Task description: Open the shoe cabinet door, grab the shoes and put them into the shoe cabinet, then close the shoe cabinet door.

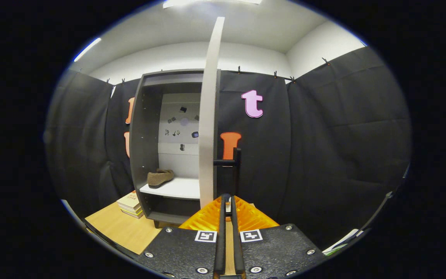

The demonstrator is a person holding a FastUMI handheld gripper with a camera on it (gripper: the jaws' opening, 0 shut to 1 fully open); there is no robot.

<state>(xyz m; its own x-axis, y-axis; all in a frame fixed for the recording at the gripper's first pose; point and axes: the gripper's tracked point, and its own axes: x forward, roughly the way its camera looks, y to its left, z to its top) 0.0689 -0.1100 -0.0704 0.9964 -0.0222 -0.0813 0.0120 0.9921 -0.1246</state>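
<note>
The dark shoe cabinet (145,128) stands open on the wooden table. A brown shoe (159,177) lies on its white shelf (176,188), toward the left wall. The white door (210,116) is swung out and faces me edge-on, and its black handle (234,161) sticks out to the right. My gripper (227,200) is shut with nothing between its fingers. The fingertips sit just below the handle, close to the door's lower edge on its handle side; I cannot tell whether they touch it.
A small stack of books (131,203) lies on the wooden table (122,228) left of the cabinet's foot. Black cloth walls close in the booth on the left, back and right. A white and green object (343,242) shows low at the right.
</note>
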